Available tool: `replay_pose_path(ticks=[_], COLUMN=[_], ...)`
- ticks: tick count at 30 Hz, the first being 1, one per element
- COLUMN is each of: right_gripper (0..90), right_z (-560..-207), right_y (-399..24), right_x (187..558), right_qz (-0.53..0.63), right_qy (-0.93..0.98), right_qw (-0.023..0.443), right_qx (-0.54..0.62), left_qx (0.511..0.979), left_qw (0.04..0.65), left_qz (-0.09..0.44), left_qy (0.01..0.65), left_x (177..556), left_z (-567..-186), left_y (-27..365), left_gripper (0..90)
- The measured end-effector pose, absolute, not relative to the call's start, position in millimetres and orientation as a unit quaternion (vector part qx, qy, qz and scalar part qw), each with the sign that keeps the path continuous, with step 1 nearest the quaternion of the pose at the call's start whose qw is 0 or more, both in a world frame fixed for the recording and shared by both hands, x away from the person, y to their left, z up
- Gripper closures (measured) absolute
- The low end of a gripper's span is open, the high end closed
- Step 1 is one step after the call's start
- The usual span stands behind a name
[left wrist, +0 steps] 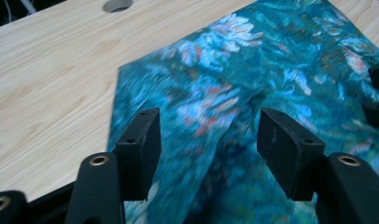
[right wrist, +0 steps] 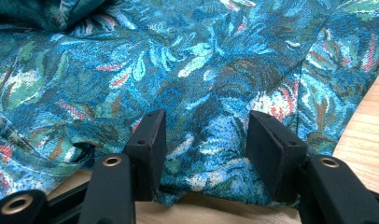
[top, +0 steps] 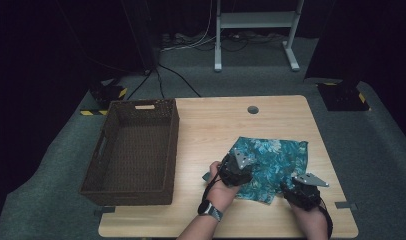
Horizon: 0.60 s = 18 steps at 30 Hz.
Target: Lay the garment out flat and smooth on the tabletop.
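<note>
both grippers, left gripper (top: 239, 167) and right gripper (top: 297, 188), stood half open over the teal cloth (top: 273, 162), gripping nothing; better to pinch one near edge layer cleanly.

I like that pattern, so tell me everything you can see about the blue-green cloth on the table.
The cloth is a teal fabric printed with leaves and small red and white flecks, and looks finely woven. It lies mostly flat with some folds and creases on the right half of the wooden table. The left gripper and right gripper stand open over its near edges.
</note>
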State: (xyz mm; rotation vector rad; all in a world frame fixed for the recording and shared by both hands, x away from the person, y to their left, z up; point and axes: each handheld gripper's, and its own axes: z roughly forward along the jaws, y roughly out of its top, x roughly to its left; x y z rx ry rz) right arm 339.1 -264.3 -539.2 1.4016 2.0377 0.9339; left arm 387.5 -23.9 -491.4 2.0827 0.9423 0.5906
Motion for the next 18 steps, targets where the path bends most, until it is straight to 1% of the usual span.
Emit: replay_pose_path(ticks=[1,2,5,10,11,12,14,16,17,18], right_gripper=[47.9,47.9,47.9,47.9,47.9,47.9,47.9,47.9,47.9,47.9], right_z=[-539.2,-539.2,-539.1,-539.1,-539.1,-539.1,-539.1,-539.2,-539.2,-539.2], right_y=[-264.3,-264.4,-264.7,-264.5,-264.5,-264.4,-264.4,-264.4,-264.4,-264.3], right_x=[339.1,339.0,338.8,338.6,338.6,338.6,338.6,338.5,338.5,338.5], right_qz=[0.342,0.342,0.343,0.342,0.342,0.342,0.342,0.342,0.342,0.342], right_qy=[0.747,0.747,0.747,0.747,0.747,0.747,0.747,0.747,0.747,0.747], right_qw=[0.246,0.246,0.245,0.246,0.246,0.246,0.246,0.247,0.247,0.247], right_qx=[0.514,0.514,0.514,0.514,0.514,0.514,0.514,0.514,0.514,0.514], left_qx=[0.816,0.823,0.834,0.845,0.851,0.852,0.853,0.856,0.856,0.857], left_qw=[0.380,0.373,0.359,0.333,0.316,0.312,0.311,0.317,0.317,0.315], left_qz=[0.231,0.234,0.237,0.245,0.251,0.250,0.243,0.228,0.228,0.226], left_qy=[0.369,0.359,0.346,0.340,0.337,0.339,0.341,0.340,0.340,0.338], left_x=[387.5,390.6,397.1,405.5,409.2,411.2,414.3,415.8,415.8,416.2], left_z=[-491.4,-493.7,-499.1,-507.2,-511.5,-513.2,-515.7,-517.0,-517.0,-517.2], left_y=[-23.9,-34.8,-50.3,-62.7,-66.2,-66.5,-65.2,-63.5,-63.5,-61.8], left_gripper=[39.3,39.3,38.2,38.6,38.6,41.3,49.8,61.8,64.8,64.8])
